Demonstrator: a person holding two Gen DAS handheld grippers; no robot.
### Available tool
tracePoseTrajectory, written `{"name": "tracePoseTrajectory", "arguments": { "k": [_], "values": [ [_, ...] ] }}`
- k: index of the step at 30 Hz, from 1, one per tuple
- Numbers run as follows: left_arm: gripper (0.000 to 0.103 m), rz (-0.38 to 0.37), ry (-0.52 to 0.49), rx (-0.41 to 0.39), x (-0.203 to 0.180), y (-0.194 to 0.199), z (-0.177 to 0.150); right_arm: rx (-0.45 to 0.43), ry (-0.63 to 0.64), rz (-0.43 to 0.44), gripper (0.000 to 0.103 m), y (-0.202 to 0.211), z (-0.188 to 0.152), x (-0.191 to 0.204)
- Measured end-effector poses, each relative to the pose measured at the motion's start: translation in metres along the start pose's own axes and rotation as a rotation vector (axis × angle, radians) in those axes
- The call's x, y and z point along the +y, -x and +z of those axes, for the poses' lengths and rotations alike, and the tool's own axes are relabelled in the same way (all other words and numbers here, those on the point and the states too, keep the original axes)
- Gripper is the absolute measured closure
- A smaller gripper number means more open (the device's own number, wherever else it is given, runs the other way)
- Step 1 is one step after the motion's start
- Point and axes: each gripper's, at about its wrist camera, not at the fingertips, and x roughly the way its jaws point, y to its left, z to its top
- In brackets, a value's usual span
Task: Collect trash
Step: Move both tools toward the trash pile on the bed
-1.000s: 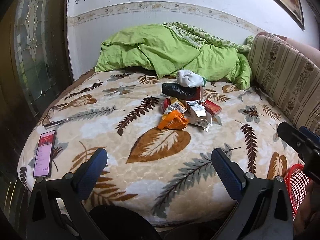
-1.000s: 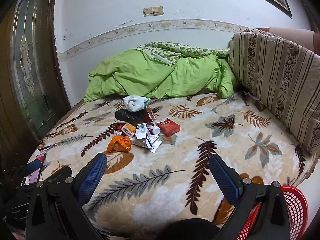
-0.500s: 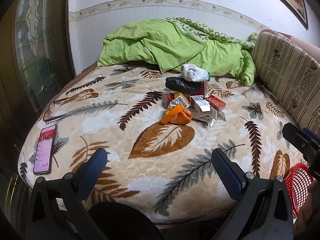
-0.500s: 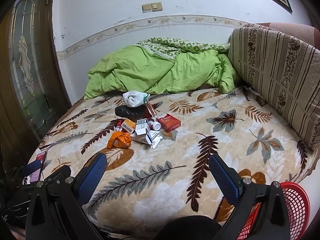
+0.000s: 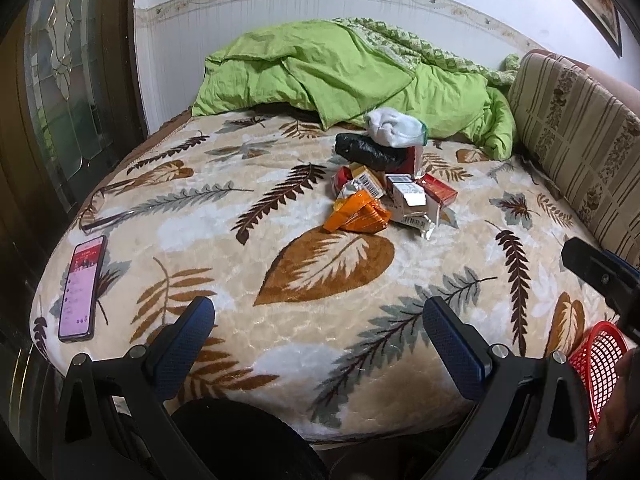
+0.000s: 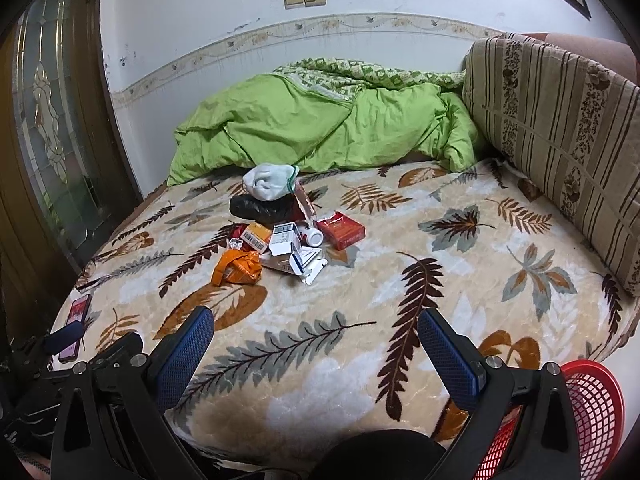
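A heap of trash lies mid-bed on the leaf-patterned blanket (image 5: 328,280): an orange wrapper (image 5: 358,216) (image 6: 236,268), red cartons (image 5: 438,196) (image 6: 342,230), white boxes (image 5: 408,196) (image 6: 284,238), a black bag (image 5: 368,152) (image 6: 260,208) and a white bundle (image 5: 394,128) (image 6: 270,182) on top. My left gripper (image 5: 318,334) is open and empty at the bed's near edge, well short of the heap. Also open and empty, my right gripper (image 6: 316,344) hovers over the near edge. A red mesh basket (image 6: 592,408) (image 5: 596,360) stands at the bed's lower right.
A phone (image 5: 78,286) (image 6: 76,312) with a lit screen lies near the bed's left edge. A crumpled green quilt (image 5: 340,72) (image 6: 320,128) fills the back. A striped cushion (image 6: 560,128) lines the right side. A glass-panelled door (image 5: 60,80) stands left.
Both grippers have tipped slightly downward and edged closer to the bed, so the trash heap looks nearer. Nothing was grasped or shifted.
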Motion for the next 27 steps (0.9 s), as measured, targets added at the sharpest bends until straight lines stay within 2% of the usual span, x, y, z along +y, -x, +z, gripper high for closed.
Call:
{"name": "tracePoseTrajectory", "arguments": {
  "k": [7, 11, 13, 14, 16, 17, 18, 22, 23, 25, 27],
  "values": [
    [0.0, -0.016, 0.022, 0.02, 0.012, -0.019, 0.005, 0.072, 0.015, 0.089, 0.001, -0.032, 0.018, 0.002],
    [0.0, -0.042, 0.056, 0.051, 0.022, -0.037, 0.012, 0.138, 0.031, 0.152, 0.004, -0.067, 0.035, 0.01],
    [0.003, -0.049, 0.059, 0.053, 0.025, -0.044, 0.014, 0.166, 0.029, 0.17, 0.007, -0.09, 0.044, 0.015],
    [0.005, -0.051, 0.062, 0.06, 0.027, -0.048, 0.016, 0.187, 0.034, 0.176, 0.009, -0.106, 0.05, 0.018],
    [0.018, -0.068, 0.078, 0.081, 0.032, -0.059, 0.019, 0.219, 0.036, 0.175, 0.017, -0.13, 0.058, 0.022],
    [0.02, -0.07, 0.083, 0.087, 0.033, -0.062, 0.021, 0.249, 0.046, 0.18, 0.019, -0.147, 0.062, 0.027],
    [0.021, -0.068, 0.09, 0.096, 0.035, -0.068, 0.024, 0.257, 0.053, 0.18, 0.023, -0.157, 0.065, 0.031],
    [0.021, -0.088, 0.113, 0.101, 0.04, -0.08, 0.035, 0.308, 0.105, 0.137, 0.028, -0.204, 0.076, 0.046],
    [0.021, -0.088, 0.107, 0.101, 0.039, -0.084, 0.038, 0.319, 0.11, 0.129, 0.035, -0.212, 0.076, 0.047],
    [0.021, -0.103, 0.105, 0.109, 0.037, -0.091, 0.046, 0.356, 0.114, 0.109, 0.042, -0.232, 0.075, 0.047],
    [0.021, -0.122, 0.114, 0.121, 0.034, -0.099, 0.053, 0.382, 0.103, 0.11, 0.057, -0.246, 0.074, 0.043]
  ]
}}
